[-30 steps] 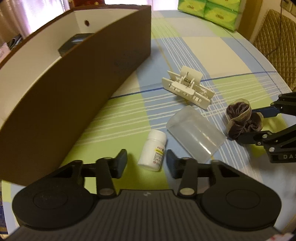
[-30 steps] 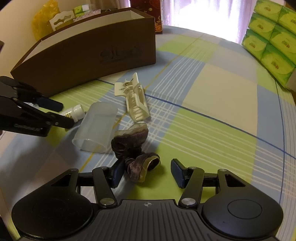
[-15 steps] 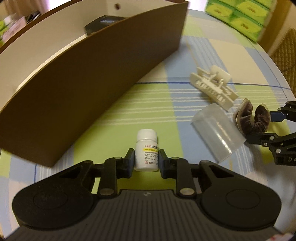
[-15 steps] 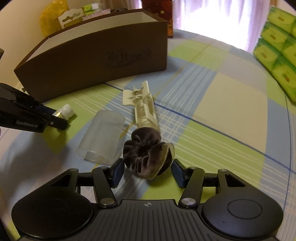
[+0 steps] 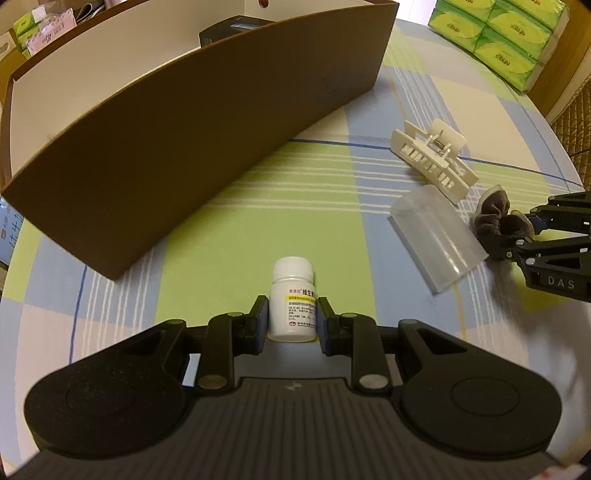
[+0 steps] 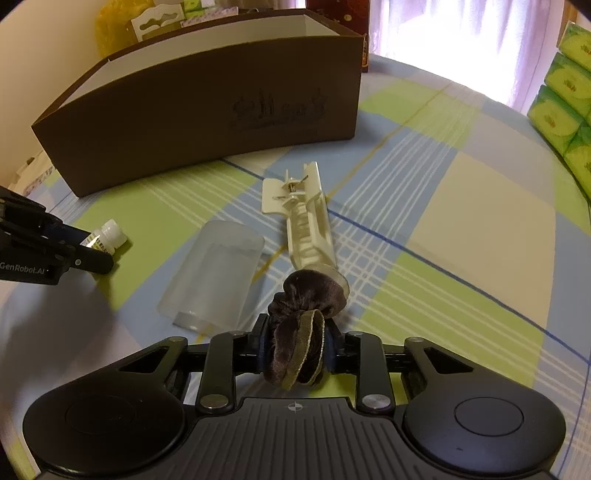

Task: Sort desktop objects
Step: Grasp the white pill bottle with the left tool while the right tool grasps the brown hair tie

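Observation:
A small white pill bottle (image 5: 293, 299) with a yellow-striped label sits between the fingers of my left gripper (image 5: 291, 320), which is shut on it; the same bottle (image 6: 109, 236) shows in the right wrist view. My right gripper (image 6: 295, 349) is shut on a dark brown velvet scrunchie (image 6: 306, 306), seen from the left as scrunchie (image 5: 496, 221). On the checked tablecloth lie a cream hair claw clip (image 6: 306, 229) and a frosted clear cup (image 6: 216, 273) on its side. A big brown open box (image 5: 207, 122) with a white inside stands behind them.
A dark object (image 5: 231, 27) lies inside the box. Green tissue packs (image 5: 495, 35) are stacked at the table's far right edge. Cluttered packages (image 6: 147, 22) sit behind the box. A quilted chair (image 5: 576, 110) stands beyond the table's right rim.
My left gripper went from open around the bottle to shut on it. My right gripper closed on the scrunchie, squeezing it, and lifted it slightly.

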Tool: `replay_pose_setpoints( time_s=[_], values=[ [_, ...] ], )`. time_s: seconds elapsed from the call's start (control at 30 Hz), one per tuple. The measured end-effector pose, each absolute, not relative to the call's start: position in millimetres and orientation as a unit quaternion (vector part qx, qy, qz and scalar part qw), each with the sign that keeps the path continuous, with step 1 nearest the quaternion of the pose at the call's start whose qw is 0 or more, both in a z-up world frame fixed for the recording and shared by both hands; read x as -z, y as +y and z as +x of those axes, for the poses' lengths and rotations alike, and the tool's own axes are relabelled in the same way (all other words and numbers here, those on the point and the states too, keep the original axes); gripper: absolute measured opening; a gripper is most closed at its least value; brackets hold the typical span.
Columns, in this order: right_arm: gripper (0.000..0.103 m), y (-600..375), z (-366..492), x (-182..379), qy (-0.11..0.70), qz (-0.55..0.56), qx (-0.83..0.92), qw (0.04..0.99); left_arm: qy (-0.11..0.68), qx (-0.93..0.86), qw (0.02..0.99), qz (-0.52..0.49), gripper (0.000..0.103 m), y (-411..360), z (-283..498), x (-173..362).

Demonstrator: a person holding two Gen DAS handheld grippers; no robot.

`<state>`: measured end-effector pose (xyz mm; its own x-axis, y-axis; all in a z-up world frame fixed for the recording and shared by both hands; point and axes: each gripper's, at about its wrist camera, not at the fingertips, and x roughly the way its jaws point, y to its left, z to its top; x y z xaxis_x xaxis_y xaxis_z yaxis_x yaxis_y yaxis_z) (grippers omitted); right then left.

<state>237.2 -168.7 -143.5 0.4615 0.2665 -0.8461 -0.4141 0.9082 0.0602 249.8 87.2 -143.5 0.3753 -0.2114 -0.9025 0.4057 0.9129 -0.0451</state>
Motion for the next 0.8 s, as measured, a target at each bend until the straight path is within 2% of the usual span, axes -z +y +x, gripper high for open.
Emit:
replay_pose_setpoints(
  time_s=[0.5, 0.8],
  values=[
    [0.025, -169.8, 210.4, 122.8, 0.489, -0.079, -0.198, 0.846, 0.53, 0.194, 0.822, 0.073, 0.022, 87.5, 216.1, 136.3],
    [0.025, -154.3, 197.9, 99.8, 0.478, -0.068, -0.234, 0.844, 0.506, 0.196, 0.839, 0.049, 0.022, 104.5, 197.6, 102.4]
  ],
)
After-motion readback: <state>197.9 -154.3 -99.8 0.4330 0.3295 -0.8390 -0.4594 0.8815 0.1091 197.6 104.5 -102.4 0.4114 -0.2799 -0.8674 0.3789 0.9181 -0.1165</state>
